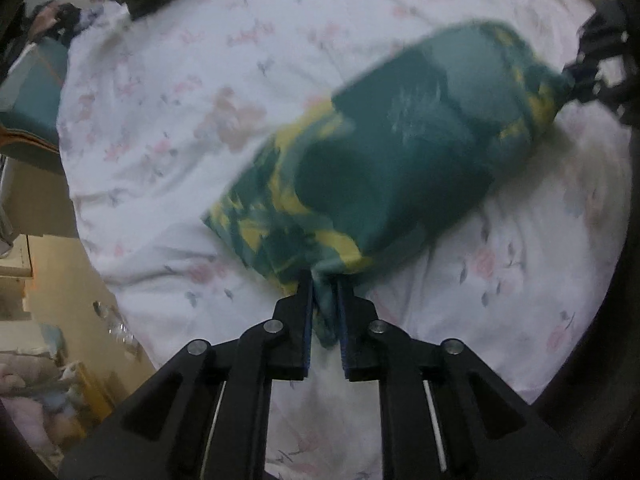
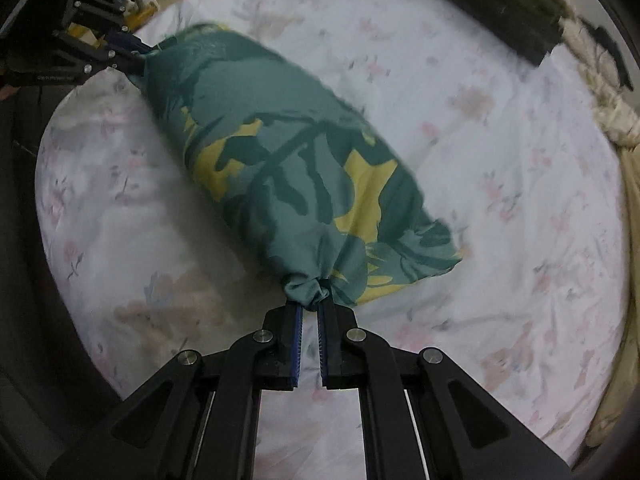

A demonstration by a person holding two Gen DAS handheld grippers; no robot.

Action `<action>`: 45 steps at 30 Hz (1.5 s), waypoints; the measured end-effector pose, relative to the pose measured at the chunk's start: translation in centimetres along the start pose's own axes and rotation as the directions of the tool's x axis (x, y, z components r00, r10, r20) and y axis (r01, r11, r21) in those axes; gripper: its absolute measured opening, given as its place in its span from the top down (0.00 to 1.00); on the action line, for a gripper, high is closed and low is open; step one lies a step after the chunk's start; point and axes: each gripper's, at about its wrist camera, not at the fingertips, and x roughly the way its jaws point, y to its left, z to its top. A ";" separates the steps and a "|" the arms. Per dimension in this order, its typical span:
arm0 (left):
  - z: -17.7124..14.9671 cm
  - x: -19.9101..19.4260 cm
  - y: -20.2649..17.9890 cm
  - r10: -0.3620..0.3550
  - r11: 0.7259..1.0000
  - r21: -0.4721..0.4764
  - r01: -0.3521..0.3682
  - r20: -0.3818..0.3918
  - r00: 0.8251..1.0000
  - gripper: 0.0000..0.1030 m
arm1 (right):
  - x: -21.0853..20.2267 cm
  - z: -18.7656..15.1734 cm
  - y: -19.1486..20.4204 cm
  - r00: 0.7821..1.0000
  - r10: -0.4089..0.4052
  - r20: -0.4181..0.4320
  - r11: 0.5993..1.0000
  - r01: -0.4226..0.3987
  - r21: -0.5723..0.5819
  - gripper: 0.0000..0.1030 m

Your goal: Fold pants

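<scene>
The pants [image 1: 392, 160] are teal-green with a yellow leaf print, stretched between my two grippers above a white floral bed sheet [image 1: 180, 100]. My left gripper [image 1: 324, 284] is shut on one bunched end of the cloth. My right gripper [image 2: 310, 306] is shut on the other bunched end of the pants [image 2: 288, 168]. Each gripper shows in the other's view: the right one at the far right in the left wrist view [image 1: 576, 80], the left one at the top left in the right wrist view [image 2: 136, 54]. The cloth is blurred and hangs slack between them.
A dark folded cloth [image 2: 500, 4] lies at the far edge of the bed sheet [image 2: 500, 200]. Cream bedding [image 2: 612, 112] lies along the bed's right side. Beige floor and clutter [image 1: 60, 340] lie beyond the bed's left edge.
</scene>
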 end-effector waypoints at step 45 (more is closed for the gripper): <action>-4.5 1.9 8.1 -0.184 0.619 -0.745 0.248 0.169 0.968 0.74 | 1.9 6.3 -2.0 0.986 0.089 0.140 0.892 -0.142 0.429 0.85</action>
